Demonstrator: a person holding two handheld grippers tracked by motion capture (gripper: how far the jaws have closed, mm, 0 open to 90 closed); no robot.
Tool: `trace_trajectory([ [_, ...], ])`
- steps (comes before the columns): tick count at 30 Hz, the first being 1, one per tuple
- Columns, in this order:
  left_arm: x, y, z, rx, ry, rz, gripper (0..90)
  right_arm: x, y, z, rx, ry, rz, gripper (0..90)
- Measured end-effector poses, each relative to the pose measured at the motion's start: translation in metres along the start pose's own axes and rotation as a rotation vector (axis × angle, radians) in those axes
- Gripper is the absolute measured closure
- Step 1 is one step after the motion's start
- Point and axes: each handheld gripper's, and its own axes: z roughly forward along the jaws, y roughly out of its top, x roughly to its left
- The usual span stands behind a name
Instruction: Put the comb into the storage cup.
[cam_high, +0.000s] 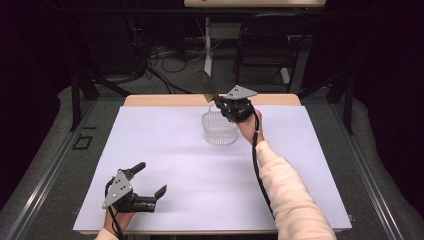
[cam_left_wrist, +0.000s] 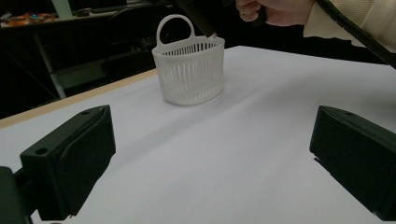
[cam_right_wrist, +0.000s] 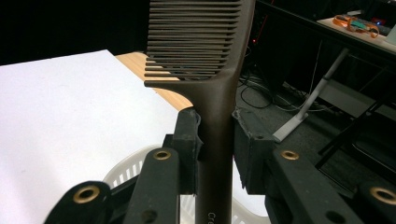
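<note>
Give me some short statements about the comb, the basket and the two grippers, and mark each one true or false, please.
1. The right gripper is shut on the brown comb. True.
2. The comb lies flat on the white table cover. False: it is held in the air above the white basket.
3. The left gripper holds the basket. False: its jaws are open, apart from the basket.
4. The basket stands upright. True.
5. The basket is black. False: it is white.
</note>
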Motion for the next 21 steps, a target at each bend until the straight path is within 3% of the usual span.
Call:
trace_trajectory([
  [21,0.001,-0.0004,-0.0008,-0.001,0.004,-0.003,0.1,-0.0003,-0.0072,0.003,0.004,0.021,-0.015,72.6],
])
